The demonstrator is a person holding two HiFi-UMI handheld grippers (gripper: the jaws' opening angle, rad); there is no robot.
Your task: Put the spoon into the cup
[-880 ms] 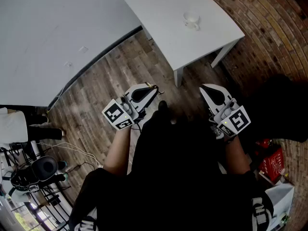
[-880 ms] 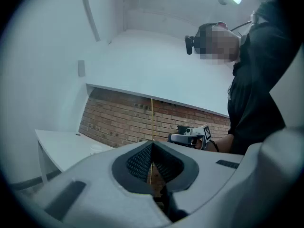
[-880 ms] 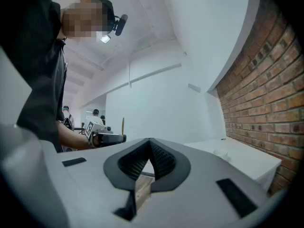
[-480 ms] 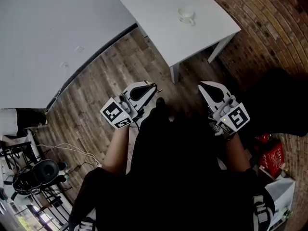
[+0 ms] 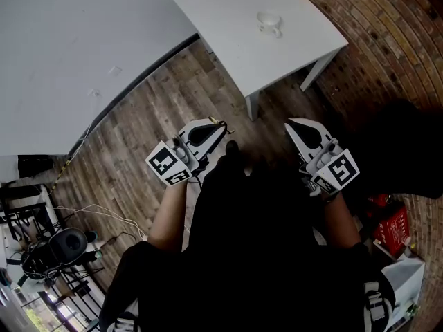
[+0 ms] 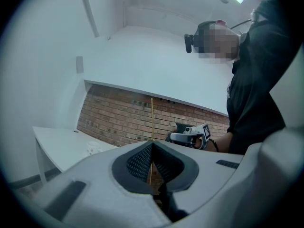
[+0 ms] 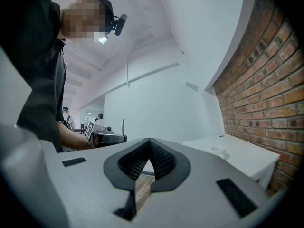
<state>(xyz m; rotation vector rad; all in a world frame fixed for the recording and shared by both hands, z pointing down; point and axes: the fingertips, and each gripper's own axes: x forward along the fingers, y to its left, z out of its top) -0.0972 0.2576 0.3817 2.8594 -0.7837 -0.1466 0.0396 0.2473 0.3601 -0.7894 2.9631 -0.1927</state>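
Note:
A clear cup (image 5: 268, 23) stands on the white table (image 5: 235, 40), far ahead of both grippers; it also shows small as the cup (image 6: 93, 149) and the cup (image 7: 219, 150). My left gripper (image 5: 222, 126) is held level over the wooden floor, shut on a thin golden spoon (image 6: 152, 120) that stands upright between its pads. The right gripper view shows that spoon (image 7: 123, 125) sticking up from the left gripper (image 7: 108, 137). My right gripper (image 5: 291, 124) is level beside it, its pads together with nothing in them.
A brick wall (image 5: 387, 33) runs along the right and behind the table. A white wall (image 5: 69, 47) closes the left. A red box (image 5: 391, 230) sits low right; a chair and cables (image 5: 59, 244) lie low left. Wooden floor (image 5: 159, 102) lies before the table.
Both grippers keep their places. The head view has shifted slightly, and the person at its left edge has passed out of sight.

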